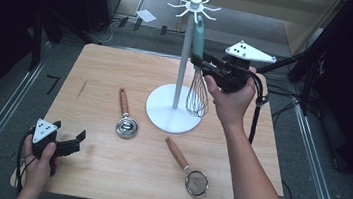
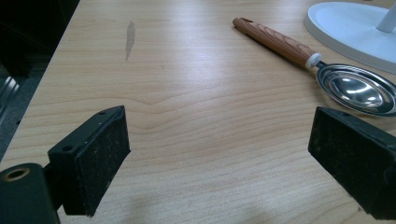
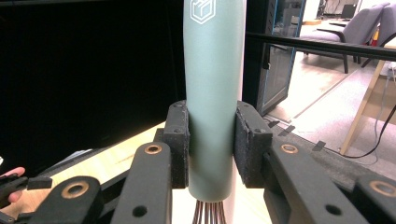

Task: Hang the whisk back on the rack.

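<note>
A whisk [image 1: 198,84] with a pale green handle [image 3: 213,93] hangs upright beside the pole of a white hook stand [image 1: 183,55]. My right gripper [image 1: 200,62] is shut on that handle just above the wires; both pads [image 3: 178,144] press its sides. The handle's top reaches the stand's hooks [image 1: 195,5]; whether it hangs on one I cannot tell. My left gripper [image 1: 78,138] rests open at the table's near left corner, nothing between its pads [image 2: 100,161]. A wooden-handled metal scoop [image 1: 125,117] [image 2: 327,70] lies ahead of it.
A small strainer [image 1: 191,171] with a wooden handle lies at the table's front right. The stand's round white base [image 1: 162,115] [image 2: 355,28] sits mid-table. The wooden table [image 1: 102,71] has floor rails on both sides and dark equipment behind.
</note>
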